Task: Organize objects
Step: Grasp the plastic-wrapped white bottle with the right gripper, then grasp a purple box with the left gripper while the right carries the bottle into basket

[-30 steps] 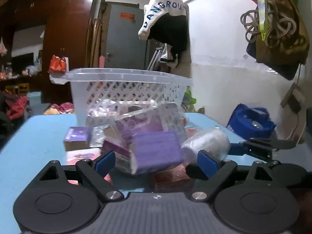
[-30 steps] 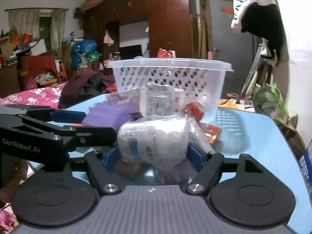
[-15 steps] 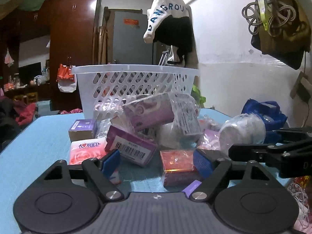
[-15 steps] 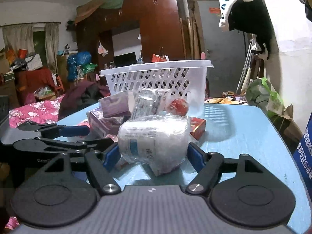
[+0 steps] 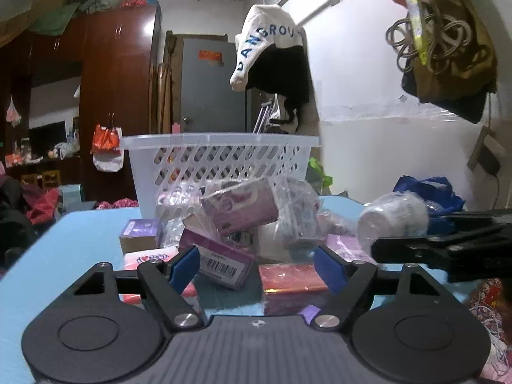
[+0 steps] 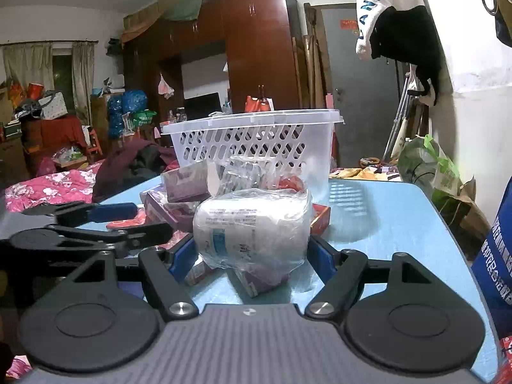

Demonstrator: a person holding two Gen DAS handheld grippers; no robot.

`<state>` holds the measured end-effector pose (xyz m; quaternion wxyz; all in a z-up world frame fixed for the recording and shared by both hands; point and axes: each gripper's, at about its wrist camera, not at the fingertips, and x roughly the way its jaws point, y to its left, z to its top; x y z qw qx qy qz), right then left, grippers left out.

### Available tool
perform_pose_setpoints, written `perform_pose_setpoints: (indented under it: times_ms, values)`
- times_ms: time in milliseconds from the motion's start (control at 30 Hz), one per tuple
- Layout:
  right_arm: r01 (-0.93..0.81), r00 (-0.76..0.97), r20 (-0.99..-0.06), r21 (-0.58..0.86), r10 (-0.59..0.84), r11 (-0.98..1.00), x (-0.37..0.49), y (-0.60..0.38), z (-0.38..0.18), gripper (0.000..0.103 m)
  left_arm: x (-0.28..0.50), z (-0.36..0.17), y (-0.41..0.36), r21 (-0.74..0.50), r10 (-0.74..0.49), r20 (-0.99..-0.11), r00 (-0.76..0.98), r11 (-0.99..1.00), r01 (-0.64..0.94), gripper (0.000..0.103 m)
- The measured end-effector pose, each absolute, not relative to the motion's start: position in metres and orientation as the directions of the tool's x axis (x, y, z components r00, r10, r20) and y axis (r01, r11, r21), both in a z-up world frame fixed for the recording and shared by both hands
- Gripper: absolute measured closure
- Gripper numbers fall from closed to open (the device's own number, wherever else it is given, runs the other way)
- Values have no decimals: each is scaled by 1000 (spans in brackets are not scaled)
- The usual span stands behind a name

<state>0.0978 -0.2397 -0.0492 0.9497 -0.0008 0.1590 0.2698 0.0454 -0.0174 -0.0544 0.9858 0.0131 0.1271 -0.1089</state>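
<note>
A: How does the wrapped bottle [image 6: 252, 227] handle?

B: Light, and its plastic wrap is slippery, I judge. My right gripper [image 6: 251, 252] pinches its middle, above the surface [image 6: 377, 211].

A: The left gripper [image 5: 256, 267]?

B: Its jaws are closing around nothing yet (the purple box [image 5: 217, 257] lies just ahead). The basket [image 5: 220, 160] at twelve o'clock: I can't tell its contents.

- I see dim indoor light with a cold blue cast.
- Glare streaks the wardrobe door [image 5: 150, 32] far beyond my tongs.
- Fisheye bending and dark corners frame both views; distant clutter looks soft.
</note>
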Motion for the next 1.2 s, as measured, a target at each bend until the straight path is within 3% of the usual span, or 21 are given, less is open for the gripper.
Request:
perform_pose_setpoints:
  times_ms: [200, 333, 1200]
  values:
    - [-514, 804, -302, 81, 512, 854, 97, -241, -49, 26, 21, -65, -15, -8, -226, -270, 936, 972, 233, 20]
    - [-511, 808, -298, 78, 509, 856, 96, -241, -45, 26, 23, -66, -14, -39, -256, -275, 927, 966, 255, 32]
    - [-509, 812, -296, 59, 502, 859, 91, -239, -39, 26, -3, -70, -15, -5, -286, -238, 928, 956, 293, 27]
